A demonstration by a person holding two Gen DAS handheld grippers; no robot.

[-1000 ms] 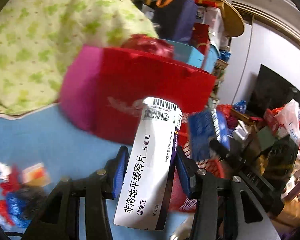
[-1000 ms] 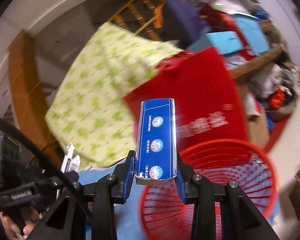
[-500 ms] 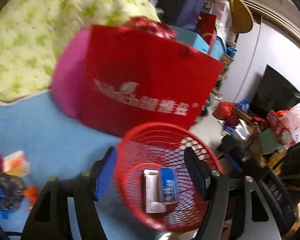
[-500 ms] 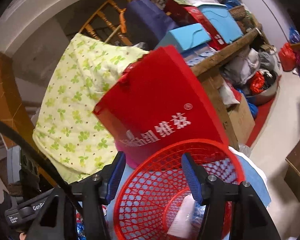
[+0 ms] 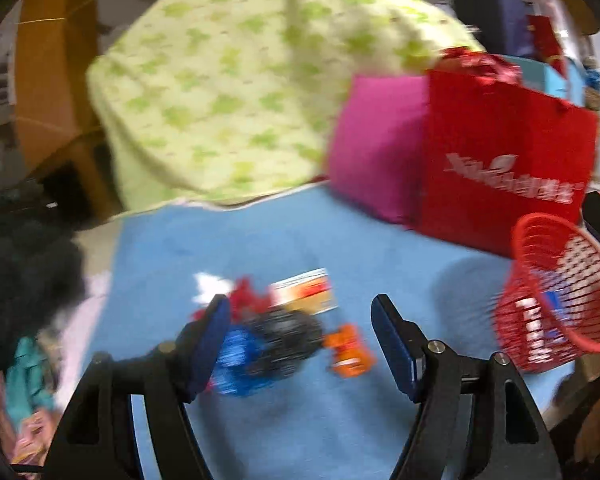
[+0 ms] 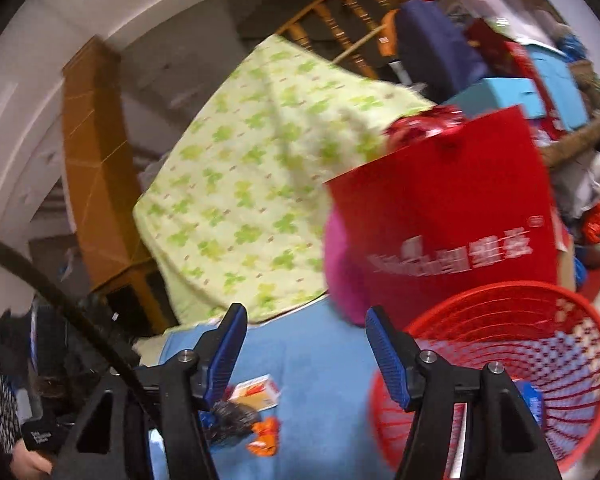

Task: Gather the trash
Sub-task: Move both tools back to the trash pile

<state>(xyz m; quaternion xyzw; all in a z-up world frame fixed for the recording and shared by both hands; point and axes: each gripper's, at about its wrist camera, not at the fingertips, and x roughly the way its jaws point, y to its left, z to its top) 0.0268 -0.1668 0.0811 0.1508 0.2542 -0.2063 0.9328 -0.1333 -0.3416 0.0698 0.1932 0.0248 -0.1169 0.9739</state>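
A red mesh basket (image 5: 560,296) stands at the right on the blue cloth (image 5: 340,248), with boxes inside; it also shows in the right wrist view (image 6: 512,368). A trash pile lies on the cloth: a black wad (image 5: 284,340), a blue wrapper (image 5: 236,356), an orange wrapper (image 5: 350,352), a red scrap (image 5: 248,300) and a white-orange box (image 5: 304,292). My left gripper (image 5: 300,332) is open and empty, just above the pile. My right gripper (image 6: 306,344) is open and empty, left of the basket. The box (image 6: 256,392) and orange wrapper (image 6: 266,436) show below it.
A red bag (image 5: 500,168) and a pink cushion (image 5: 376,144) stand behind the basket. A green-patterned quilt (image 5: 260,80) hangs at the back. Dark clothes (image 5: 20,272) lie at the left. Cluttered shelves (image 6: 520,60) are at the far right.
Both grippers opened and dropped their boxes into the basket. The left gripper then swung left to the trash pile; the right gripper drew back left from the basket.
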